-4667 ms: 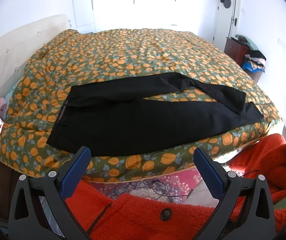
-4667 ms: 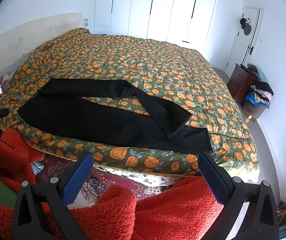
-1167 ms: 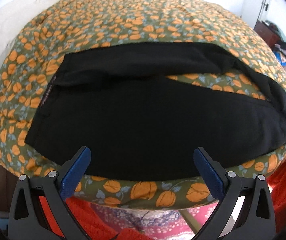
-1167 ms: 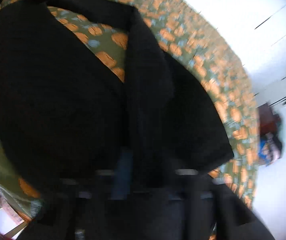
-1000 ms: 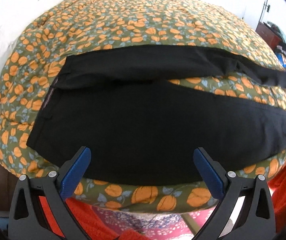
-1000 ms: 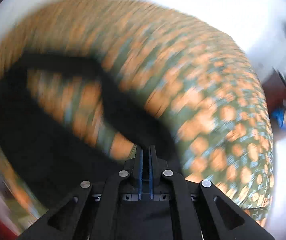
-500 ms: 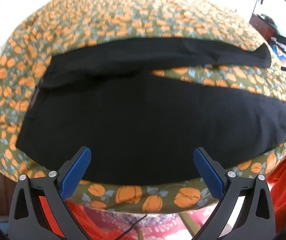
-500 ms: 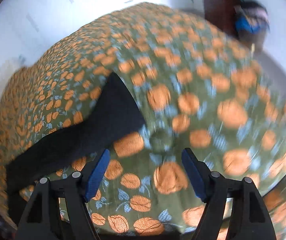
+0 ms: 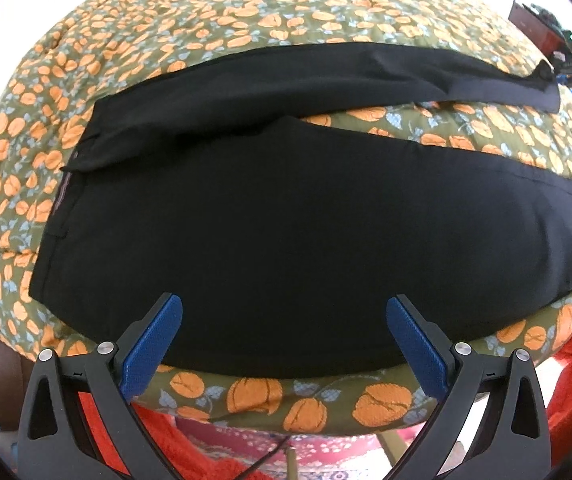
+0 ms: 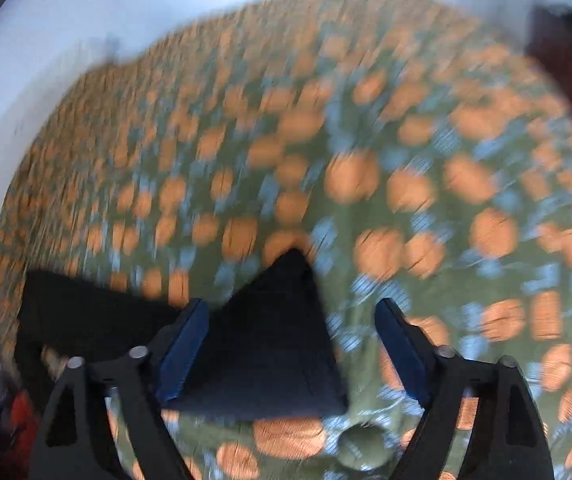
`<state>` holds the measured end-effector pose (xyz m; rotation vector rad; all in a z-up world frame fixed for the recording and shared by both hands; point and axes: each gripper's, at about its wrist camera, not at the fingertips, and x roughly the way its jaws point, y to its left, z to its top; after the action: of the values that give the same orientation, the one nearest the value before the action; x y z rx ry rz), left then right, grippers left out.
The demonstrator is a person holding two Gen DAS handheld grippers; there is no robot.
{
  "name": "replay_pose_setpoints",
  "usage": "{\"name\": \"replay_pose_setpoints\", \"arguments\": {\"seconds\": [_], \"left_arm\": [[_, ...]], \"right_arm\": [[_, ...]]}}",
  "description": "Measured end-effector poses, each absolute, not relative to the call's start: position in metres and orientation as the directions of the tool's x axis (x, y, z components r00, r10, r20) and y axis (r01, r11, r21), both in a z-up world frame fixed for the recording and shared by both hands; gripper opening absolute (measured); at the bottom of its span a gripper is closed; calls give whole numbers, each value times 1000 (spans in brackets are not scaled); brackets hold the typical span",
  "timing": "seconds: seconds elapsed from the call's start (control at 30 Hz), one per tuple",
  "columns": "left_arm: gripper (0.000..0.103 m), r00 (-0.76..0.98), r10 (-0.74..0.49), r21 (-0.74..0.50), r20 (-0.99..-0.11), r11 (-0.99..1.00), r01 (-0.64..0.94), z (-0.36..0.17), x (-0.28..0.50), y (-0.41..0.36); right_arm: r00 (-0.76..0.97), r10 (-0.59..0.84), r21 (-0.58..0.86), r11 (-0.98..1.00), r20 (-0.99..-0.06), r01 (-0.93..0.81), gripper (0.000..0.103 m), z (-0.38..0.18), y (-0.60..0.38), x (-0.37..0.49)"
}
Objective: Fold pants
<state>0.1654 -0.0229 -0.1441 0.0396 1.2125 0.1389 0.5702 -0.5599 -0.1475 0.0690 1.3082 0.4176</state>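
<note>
Two legs: black pants (image 9: 286,216) flat on bed (image 9: 245,28), far leg toward 12 o'clock.
Left gripper (image 9: 283,328): jaws wide, empty, over near hem.
Right gripper (image 10: 292,344): jaws closing, apart, leg end between, ungripped.

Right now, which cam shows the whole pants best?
Left wrist: the black pants lie sharp on the floral bedspread, waistband to both leg ends, legs spread apart. Right wrist is motion-blurred and shows only the far leg, its end between the open jaws.
</note>
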Motion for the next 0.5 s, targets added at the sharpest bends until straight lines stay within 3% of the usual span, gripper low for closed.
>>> {"name": "replay_pose_setpoints", "arguments": {"seconds": [0.1, 0.2, 0.27, 0.3, 0.33, 0.5], "left_arm": [[102, 381, 153, 130, -912, 988, -85, -139, 180, -23], [102, 443, 184, 146, -877, 982, -119, -130, 207, -21], [102, 462, 192, 138, -866, 979, -148, -127, 224, -18], [102, 477, 200, 138, -856, 977, -162, -126, 231, -17], [102, 494, 222, 151, -841, 972, -180, -125, 237, -15], [102, 480, 266, 163, -836, 956, -244, -132, 246, 6]], "right_arm": [[241, 389, 304, 896, -889, -325, 16, -120, -552, 572], [405, 427, 363, 903, -808, -228, 17, -82, -566, 595], [452, 296, 286, 954, -841, -93, 41, -92, -573, 605], [451, 190, 209, 978, -872, -7, 66, -104, -576, 609], [416, 136, 173, 984, -899, 50, 77, -121, -580, 609], [407, 254, 368, 900, -878, 232, 75, -174, -623, 567]]}}
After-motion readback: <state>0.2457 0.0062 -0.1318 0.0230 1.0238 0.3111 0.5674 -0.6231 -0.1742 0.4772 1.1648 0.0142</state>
